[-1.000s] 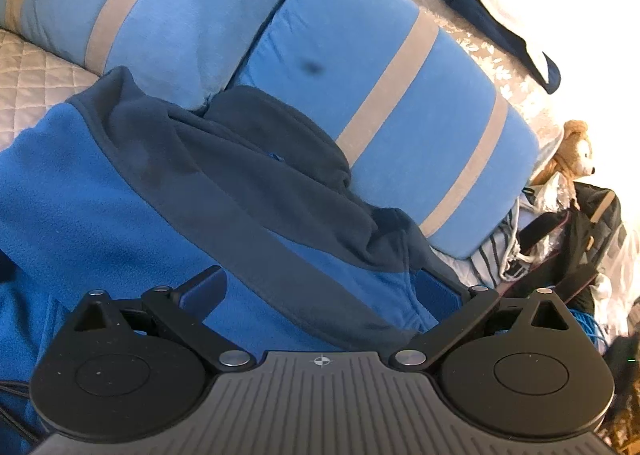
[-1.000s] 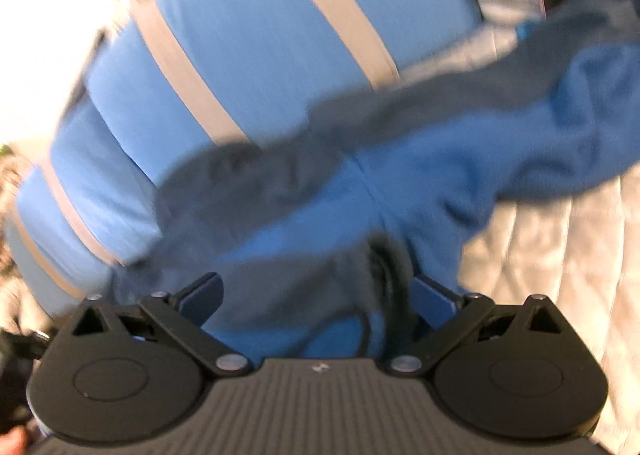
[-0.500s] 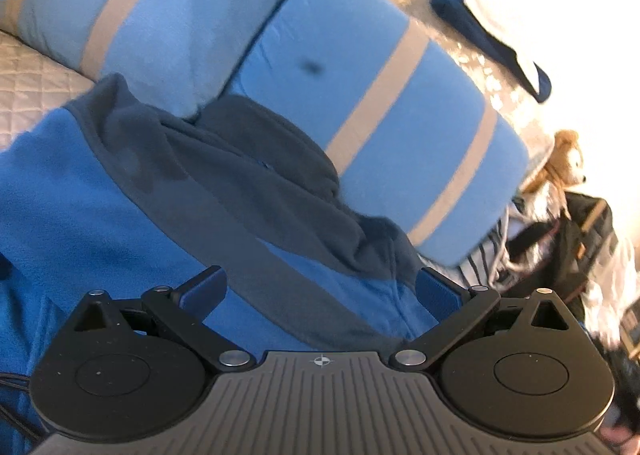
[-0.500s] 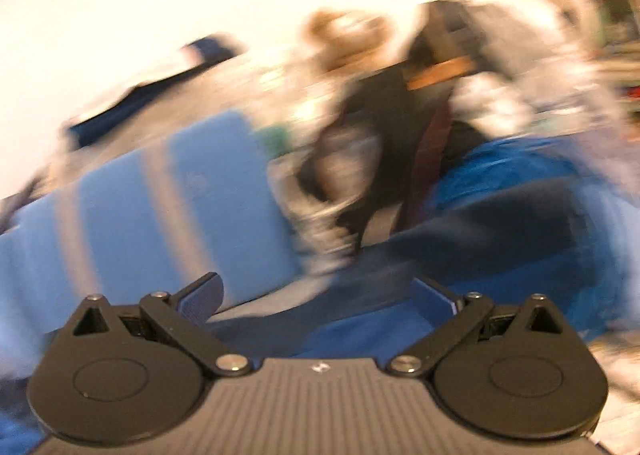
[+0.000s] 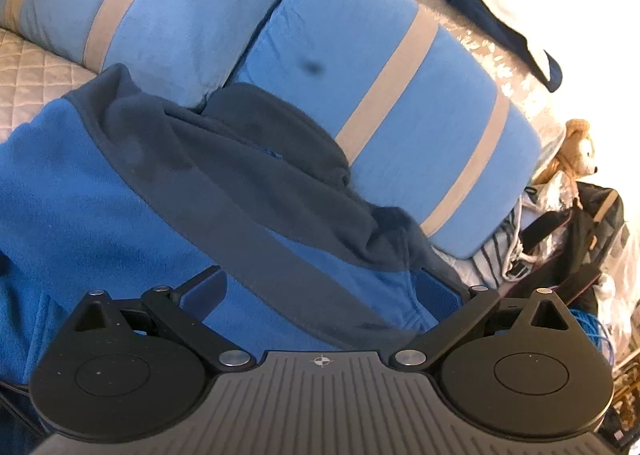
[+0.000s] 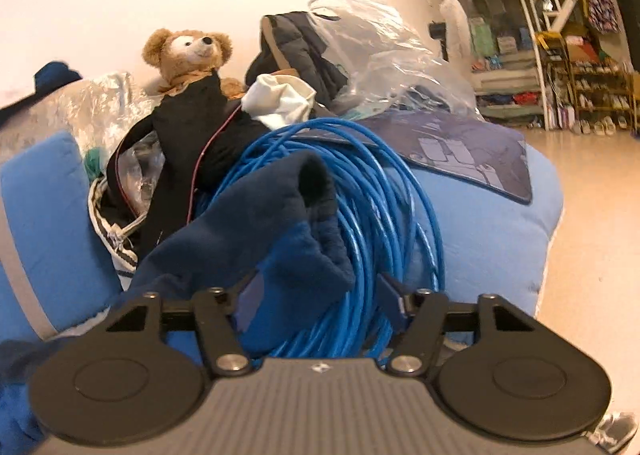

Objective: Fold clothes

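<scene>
As the right tool (image 6: 316, 295) closed around the fleece sleeve (image 6: 280, 223) at frame centre, pads not yet pressing, it risked snagging the blue cable (image 6: 384, 215) behind; the left tool (image 5: 320, 291) stood wide over the fleece (image 5: 80, 195), lower left, gripping nothing

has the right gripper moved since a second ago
Yes. The right gripper has swung away from the striped pillows toward the teddy bear and blue cable coil, jaws closing around a fleece sleeve.
</scene>
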`<state>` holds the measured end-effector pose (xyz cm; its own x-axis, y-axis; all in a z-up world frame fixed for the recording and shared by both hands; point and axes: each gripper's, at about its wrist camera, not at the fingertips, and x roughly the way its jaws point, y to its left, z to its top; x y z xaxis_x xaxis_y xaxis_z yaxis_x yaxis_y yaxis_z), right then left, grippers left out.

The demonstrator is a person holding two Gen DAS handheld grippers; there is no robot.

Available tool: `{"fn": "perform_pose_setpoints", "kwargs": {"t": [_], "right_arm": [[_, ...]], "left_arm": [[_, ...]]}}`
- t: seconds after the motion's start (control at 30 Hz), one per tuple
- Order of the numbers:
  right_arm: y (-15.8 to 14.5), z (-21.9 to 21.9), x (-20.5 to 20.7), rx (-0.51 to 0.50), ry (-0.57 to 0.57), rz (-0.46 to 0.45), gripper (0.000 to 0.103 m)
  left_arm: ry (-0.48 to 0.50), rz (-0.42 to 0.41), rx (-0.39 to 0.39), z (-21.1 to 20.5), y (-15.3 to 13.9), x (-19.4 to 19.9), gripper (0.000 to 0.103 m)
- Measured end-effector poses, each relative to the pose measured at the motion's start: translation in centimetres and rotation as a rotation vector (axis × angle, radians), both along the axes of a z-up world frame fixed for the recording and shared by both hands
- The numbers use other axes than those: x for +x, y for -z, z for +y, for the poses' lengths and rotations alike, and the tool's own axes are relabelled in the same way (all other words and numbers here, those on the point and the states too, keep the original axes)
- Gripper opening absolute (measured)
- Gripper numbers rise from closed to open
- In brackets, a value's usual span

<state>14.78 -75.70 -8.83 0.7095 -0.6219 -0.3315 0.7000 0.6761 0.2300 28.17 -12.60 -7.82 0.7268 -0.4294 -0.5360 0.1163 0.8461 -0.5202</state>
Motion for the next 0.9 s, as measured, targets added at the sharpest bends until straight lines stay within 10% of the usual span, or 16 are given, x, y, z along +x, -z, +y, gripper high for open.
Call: {"fn": "perform_pose_setpoints", "kwargs": {"t": [0.2, 0.3, 0.67, 0.9], "right_arm": [[-0.4, 0.4, 1.9, -0.085, 0.003, 0.063, 0.059], [-1.0, 0.8, 2.8, -0.116, -0.004, 0.099, 0.029], [-7.2, 4.7, 3.1, -0.233, -0.157, 0.035, 0.020], [-12.4, 9.7, 5.4, -0.242, -0.354, -0.021, 0.009]], "left_arm": [[0.002, -0.009, 0.047, -0.4, 0.3, -0.2, 0.103], [0.000, -0.008, 0.065, -0.3, 0.4, -0.2, 0.103], [0.059, 0.021, 0.044, 1.5, -0.7, -1.1, 0.103], [0.031, 0.081, -0.116, 3.4, 0.5, -0.7, 0.103]]}}
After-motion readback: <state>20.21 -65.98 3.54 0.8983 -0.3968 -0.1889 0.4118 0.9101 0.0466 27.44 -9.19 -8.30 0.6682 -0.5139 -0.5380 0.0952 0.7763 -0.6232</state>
